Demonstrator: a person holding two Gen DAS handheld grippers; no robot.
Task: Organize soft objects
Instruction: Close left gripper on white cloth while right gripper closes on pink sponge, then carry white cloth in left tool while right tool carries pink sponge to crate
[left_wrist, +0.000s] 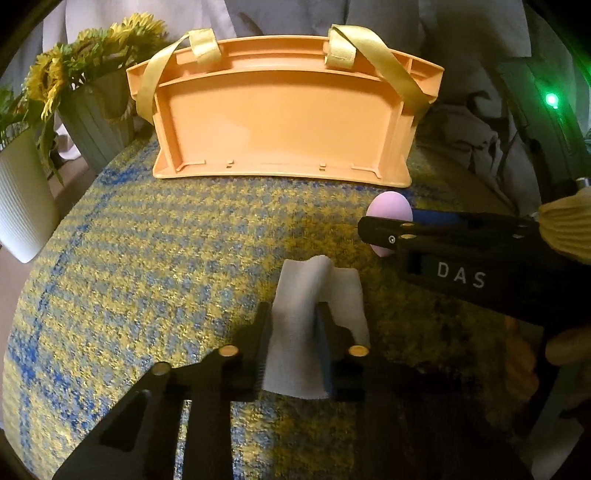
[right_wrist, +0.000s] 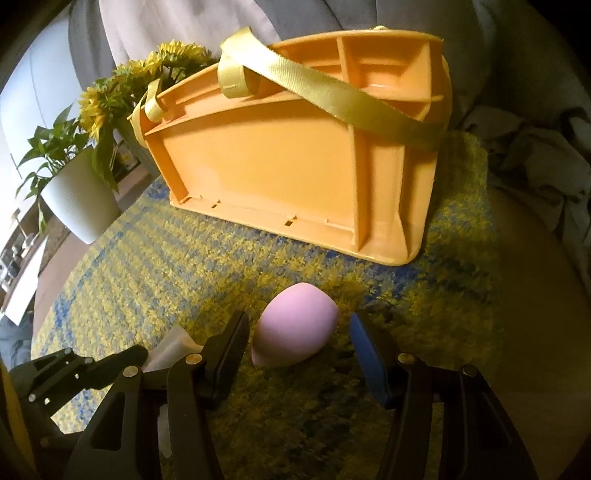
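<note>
The left hand-held gripper (left_wrist: 293, 332) is pinching a thin, limp grey cloth (left_wrist: 314, 295) over the nubbly yellow-and-blue rug (left_wrist: 166, 258). The right hand-held gripper (right_wrist: 299, 343) is standing wide around a smooth pink egg-shaped sponge (right_wrist: 293, 328) lying before the ribbed orange plastic basket (right_wrist: 277, 166).

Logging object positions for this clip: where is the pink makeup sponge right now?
The pink makeup sponge lies on the yellow-blue mat between the open right gripper's fingers, in front of the orange basket, right of the white cloth.
</note>
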